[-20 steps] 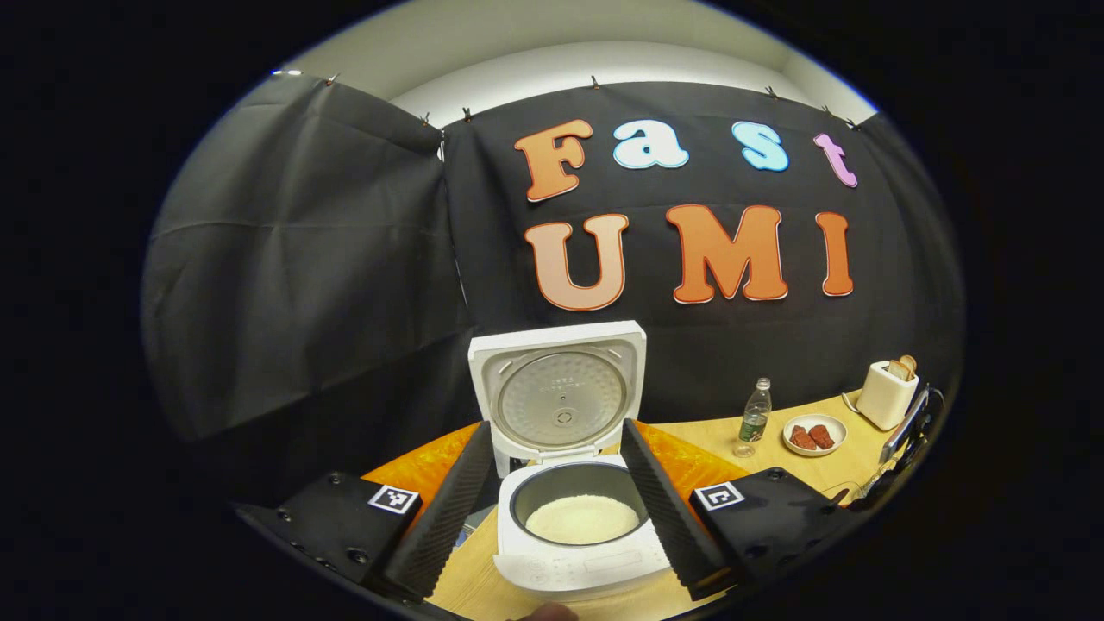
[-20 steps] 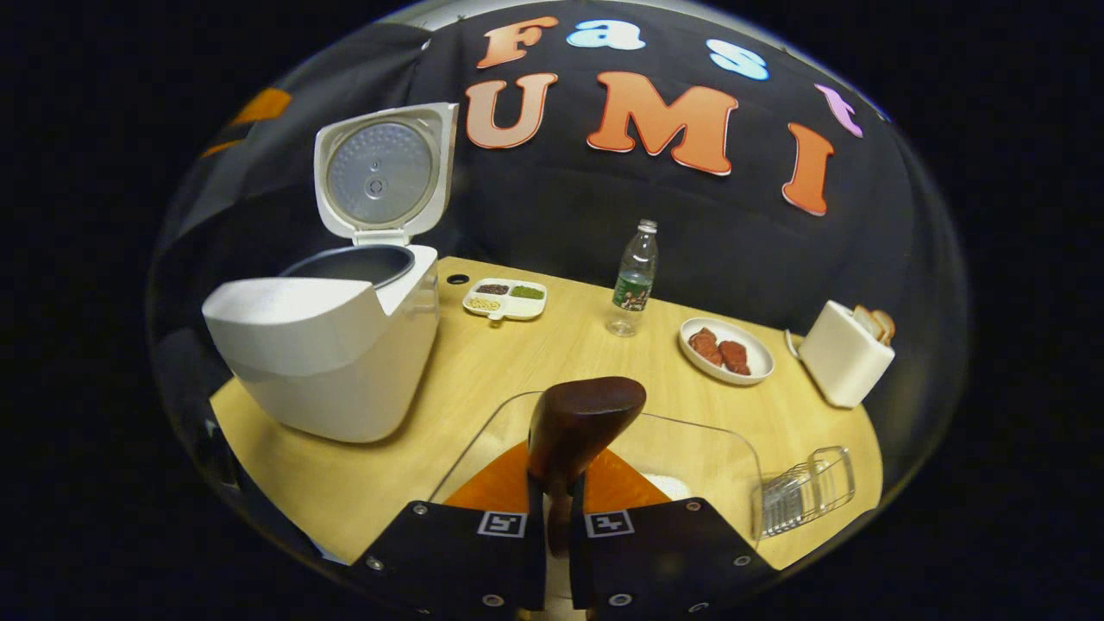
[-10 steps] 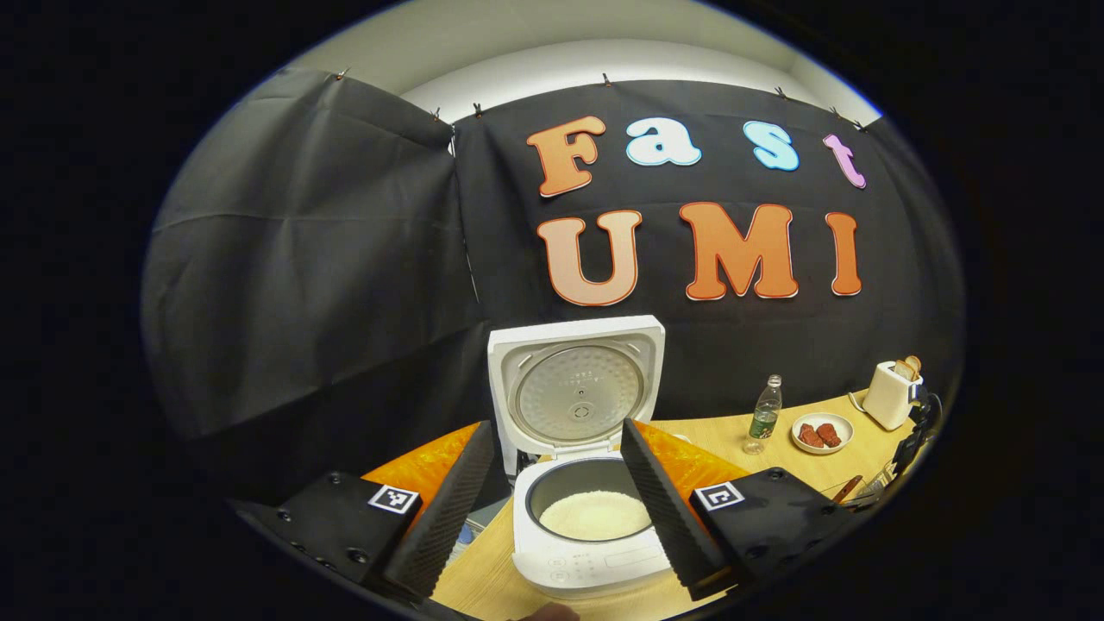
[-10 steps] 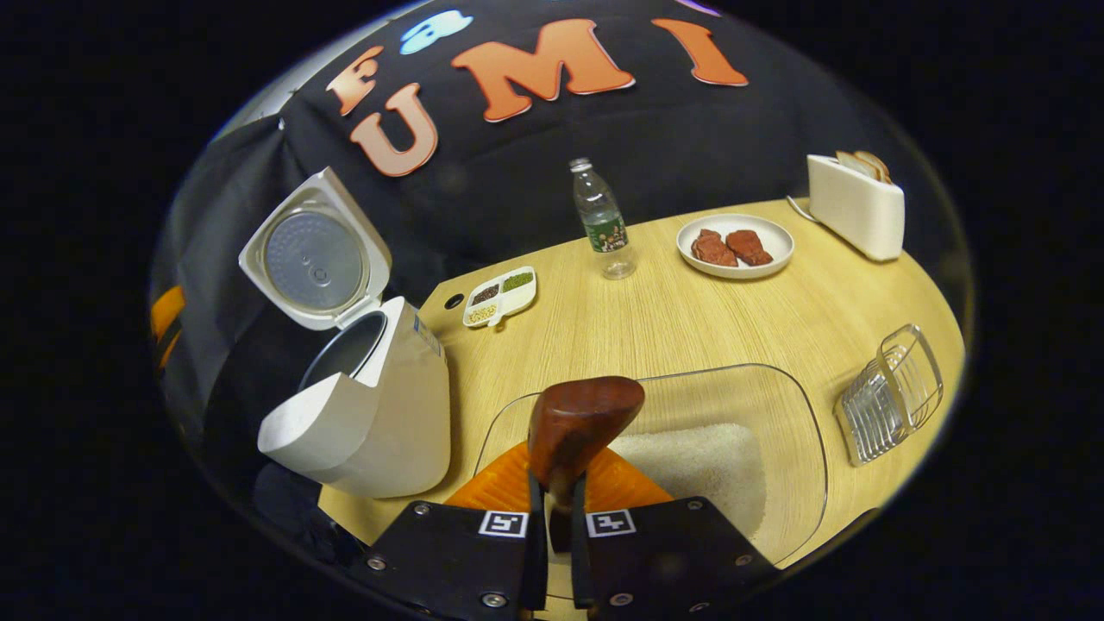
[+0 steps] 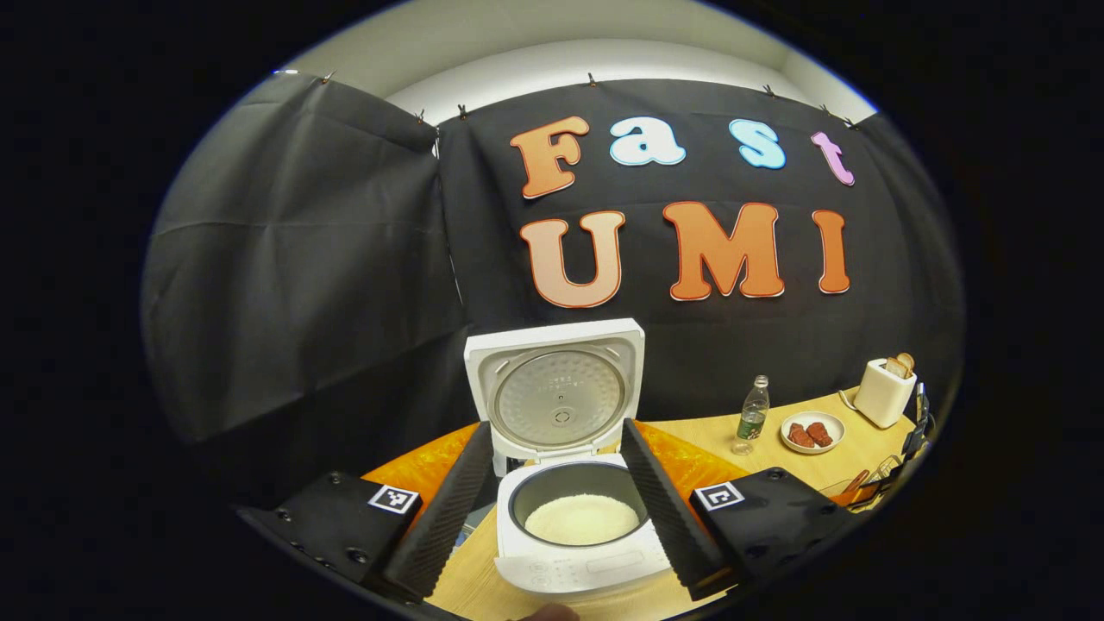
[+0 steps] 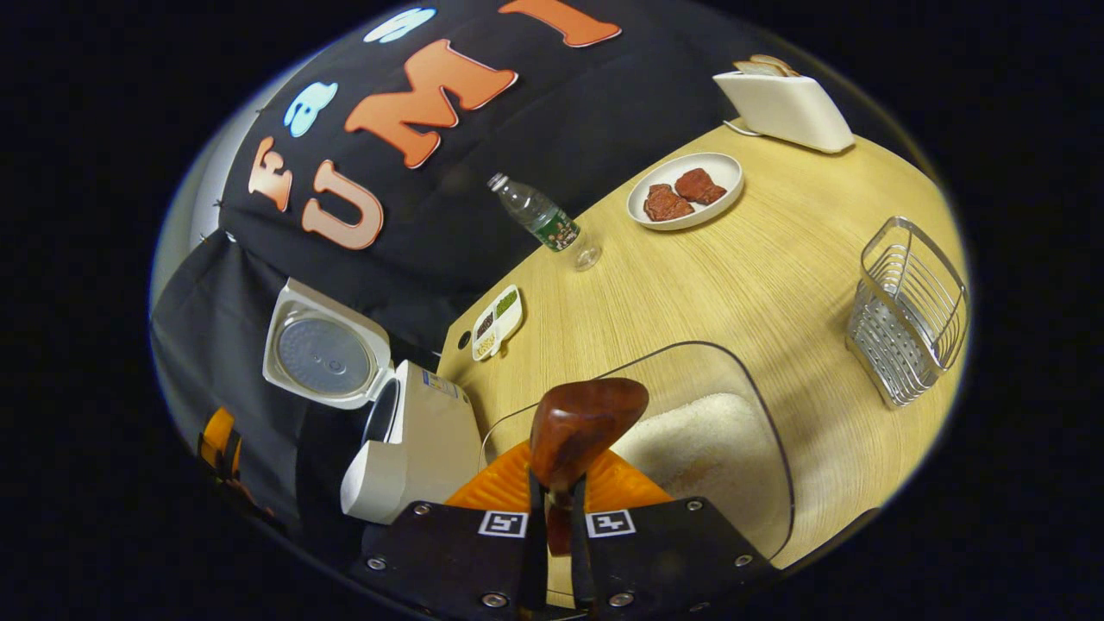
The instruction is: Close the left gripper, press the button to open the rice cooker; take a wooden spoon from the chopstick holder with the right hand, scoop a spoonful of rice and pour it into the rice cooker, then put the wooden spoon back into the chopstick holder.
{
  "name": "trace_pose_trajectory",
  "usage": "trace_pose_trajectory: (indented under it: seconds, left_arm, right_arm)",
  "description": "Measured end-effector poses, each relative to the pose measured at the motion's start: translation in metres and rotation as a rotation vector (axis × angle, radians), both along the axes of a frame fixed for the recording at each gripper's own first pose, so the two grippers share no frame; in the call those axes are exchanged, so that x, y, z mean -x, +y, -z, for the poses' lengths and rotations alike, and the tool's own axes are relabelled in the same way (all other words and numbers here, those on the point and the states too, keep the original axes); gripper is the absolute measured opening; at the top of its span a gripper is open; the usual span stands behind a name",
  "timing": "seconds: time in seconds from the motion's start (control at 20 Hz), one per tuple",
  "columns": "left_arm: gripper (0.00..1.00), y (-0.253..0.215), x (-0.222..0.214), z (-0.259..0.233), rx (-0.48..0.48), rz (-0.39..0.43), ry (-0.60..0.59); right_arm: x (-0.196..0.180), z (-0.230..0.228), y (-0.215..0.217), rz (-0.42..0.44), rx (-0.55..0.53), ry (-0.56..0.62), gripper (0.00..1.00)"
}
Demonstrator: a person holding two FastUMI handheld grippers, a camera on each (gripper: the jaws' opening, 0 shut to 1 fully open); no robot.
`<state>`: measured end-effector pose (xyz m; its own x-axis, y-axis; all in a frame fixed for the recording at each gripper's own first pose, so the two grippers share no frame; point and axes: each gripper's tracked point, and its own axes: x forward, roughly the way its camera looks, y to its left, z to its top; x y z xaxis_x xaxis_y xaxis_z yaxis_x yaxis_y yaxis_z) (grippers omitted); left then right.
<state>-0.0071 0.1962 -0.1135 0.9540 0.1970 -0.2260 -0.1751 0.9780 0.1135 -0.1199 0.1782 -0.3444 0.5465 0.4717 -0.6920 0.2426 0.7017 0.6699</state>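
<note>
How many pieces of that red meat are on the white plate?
2. Both lie side by side in the middle of the white plate: one red piece nearer the bottle, the other nearer the toaster.

I can't see the wooden spoon [image 6: 580,424] handle; my right claw [image 6: 556,517] covers it. Low in the left gripper view, the rice cooker [image 5: 569,526] front is cut off, its panel markings unreadable.

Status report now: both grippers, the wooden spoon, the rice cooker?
Left gripper open, facing open rice cooker. Right gripper shut on wooden spoon, above rice container. Nothing blocking.
</note>
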Motion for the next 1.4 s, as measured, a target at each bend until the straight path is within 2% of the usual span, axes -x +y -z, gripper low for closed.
trace_pose_trajectory:
  seconds: [0.15, 0.2, 0.25, 0.4, 0.45, 0.55, 0.8, 0.9, 1.2, 1.25, 1.4]
  left_arm:
    - [1.00, -0.009, -0.002, -0.002, 0.003, 0.005, -0.004]
    - [0.97, -0.012, -0.003, -0.002, 0.005, 0.005, -0.006]
    - [1.00, -0.015, -0.004, -0.002, 0.008, 0.003, -0.008]
    - [0.97, -0.022, -0.002, -0.001, 0.025, 0.005, -0.013]
    - [1.00, -0.024, -0.001, -0.002, 0.027, 0.002, -0.015]
    - [0.97, -0.024, 0.001, 0.000, 0.029, -0.008, -0.018]
    - [1.00, -0.006, 0.008, 0.002, 0.045, -0.065, -0.029]
    - [1.00, 0.006, 0.013, 0.002, 0.053, -0.091, -0.032]
    - [1.00, 0.038, 0.030, 0.005, 0.063, -0.145, -0.037]
    - [0.97, 0.044, 0.034, 0.004, 0.052, -0.147, -0.041]
    - [1.00, 0.065, 0.044, 0.001, 0.023, -0.166, -0.058]
  right_arm:
    - [-0.012, -0.010, -0.022, 0.084, -0.059, 0.011, 0.11]
    - [-0.014, -0.013, -0.028, 0.109, -0.083, 0.015, 0.10]
    - [-0.020, -0.018, -0.033, 0.144, -0.116, 0.018, 0.10]
    - [-0.030, -0.032, -0.044, 0.219, -0.210, 0.028, 0.11]
    - [-0.035, -0.037, -0.045, 0.242, -0.240, 0.032, 0.10]
    - [-0.045, -0.048, -0.044, 0.274, -0.301, 0.038, 0.10]
    - [-0.070, -0.080, -0.020, 0.330, -0.491, 0.077, 0.10]
    - [-0.080, -0.094, -0.002, 0.328, -0.549, 0.088, 0.10]
    - [-0.116, -0.147, 0.075, 0.243, -0.644, 0.052, 0.10]
    - [-0.122, -0.159, 0.088, 0.226, -0.654, 0.036, 0.10]
    - [-0.142, -0.181, 0.127, 0.171, -0.638, -0.016, 0.10]
